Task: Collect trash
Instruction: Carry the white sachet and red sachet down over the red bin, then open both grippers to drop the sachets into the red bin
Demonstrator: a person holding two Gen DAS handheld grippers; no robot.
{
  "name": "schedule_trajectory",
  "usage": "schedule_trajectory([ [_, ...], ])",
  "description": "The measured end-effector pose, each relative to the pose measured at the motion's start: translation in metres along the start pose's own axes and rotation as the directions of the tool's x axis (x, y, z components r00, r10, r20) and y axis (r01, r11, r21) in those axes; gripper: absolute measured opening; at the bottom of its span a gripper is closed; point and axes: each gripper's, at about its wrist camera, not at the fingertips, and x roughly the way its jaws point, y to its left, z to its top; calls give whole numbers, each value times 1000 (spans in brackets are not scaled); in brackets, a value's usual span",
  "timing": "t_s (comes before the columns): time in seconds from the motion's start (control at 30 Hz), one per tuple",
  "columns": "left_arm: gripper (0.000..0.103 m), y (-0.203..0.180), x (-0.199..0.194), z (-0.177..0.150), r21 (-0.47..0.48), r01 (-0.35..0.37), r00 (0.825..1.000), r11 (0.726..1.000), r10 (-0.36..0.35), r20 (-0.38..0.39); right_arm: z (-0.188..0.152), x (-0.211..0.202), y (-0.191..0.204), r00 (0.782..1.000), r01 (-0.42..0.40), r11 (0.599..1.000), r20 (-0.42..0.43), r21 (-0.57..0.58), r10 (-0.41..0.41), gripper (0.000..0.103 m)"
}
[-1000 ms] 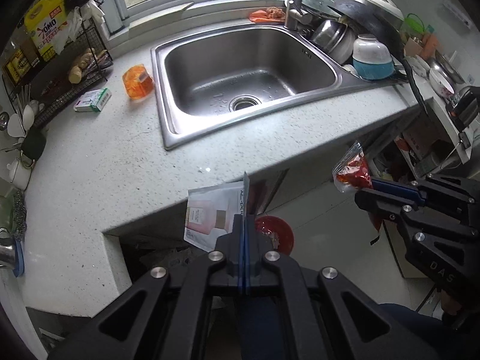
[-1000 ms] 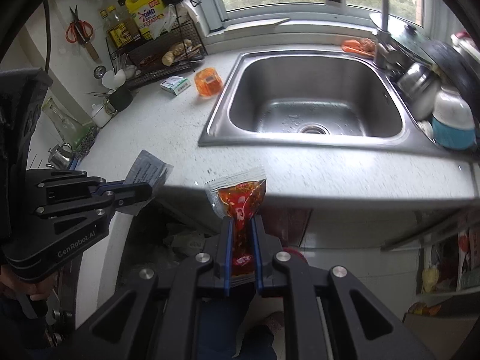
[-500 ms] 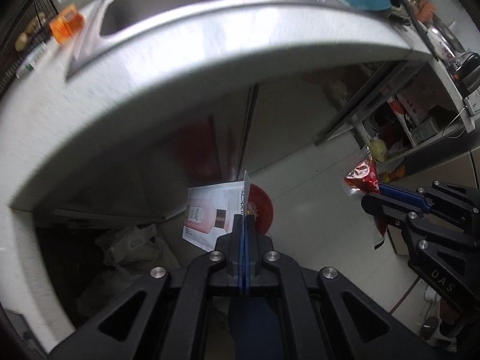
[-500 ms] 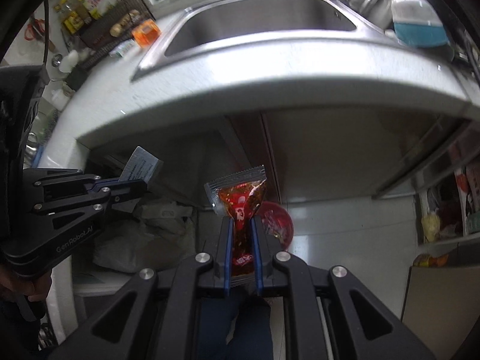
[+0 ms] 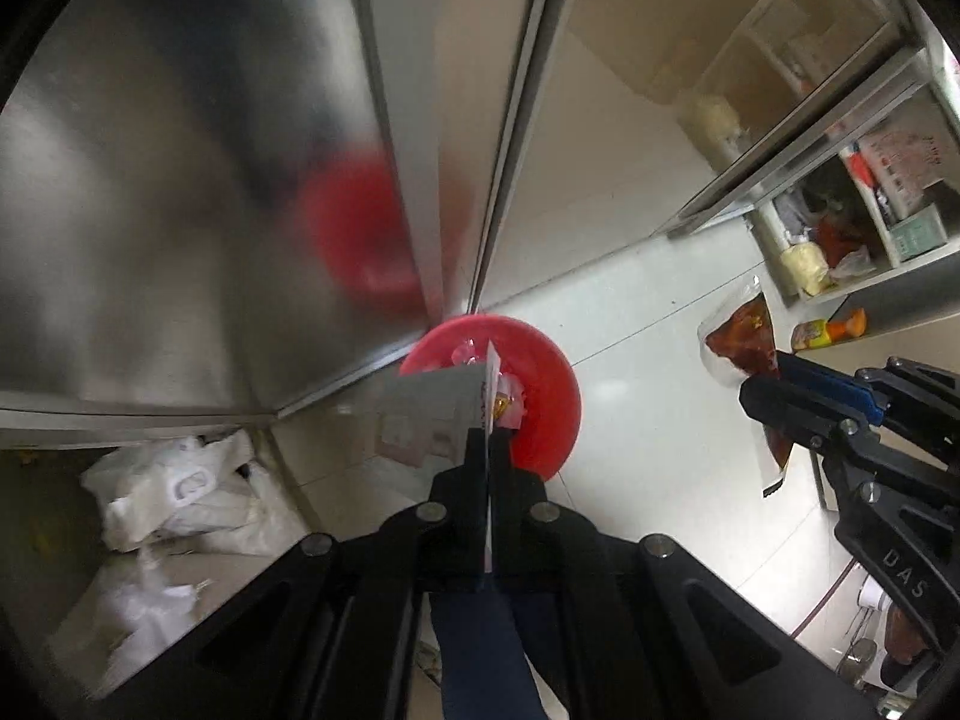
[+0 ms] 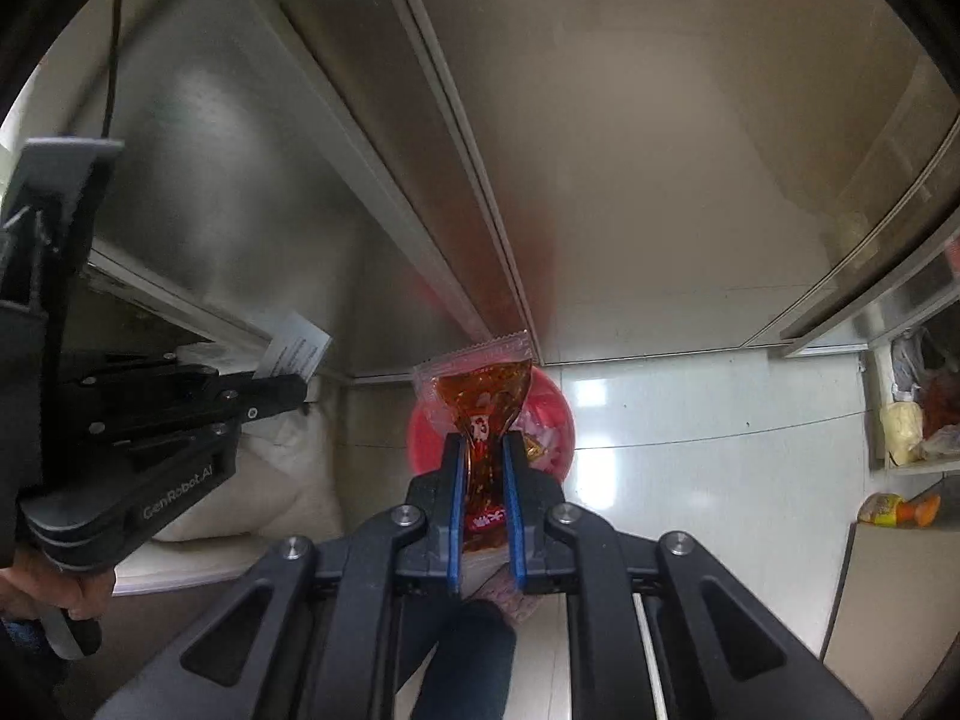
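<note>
A: Floor? White tile floor (image 6: 690, 420), steel cabinet doors (image 6: 630, 150), round red plastic bin (image 5: 552, 396) below both claws

B: Left claw (image 5: 487, 450) clenched on flat white paper packet (image 5: 432, 414); right claw (image 6: 485, 450) grasping clear red sauce sachet (image 6: 486, 396)

Flat white sachet (image 5: 429, 420) edge-up, red sauce packet (image 6: 486, 414) upright – both above red bin (image 5: 549, 396)

The bin (image 5: 540, 372) stands on the floor (image 5: 648, 420) against the cabinet doors (image 5: 180, 180); plastic bags (image 5: 180, 498) lie to its left; open shelves (image 5: 852, 228) stand far right.
</note>
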Motion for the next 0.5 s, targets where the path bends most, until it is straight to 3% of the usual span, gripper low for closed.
schedule_trajectory([
  [0.2, 0, -7, 58, -5, 45, 4, 1000, 999, -4, -13, -17, 55, -18, 1000, 12, 999, -21, 39, -11, 11],
  [0.37, 3, -13, 74, -6, 64, 6, 1000, 998, -7, 1, -26, 78, -31, 999, 13, 997, -41, 78, -10, 11],
  [0.5, 33, -13, 79, -6, 77, -2, 1000, 997, 2, 3, -29, 79, -33, 999, 24, 995, -39, 92, -21, 11],
])
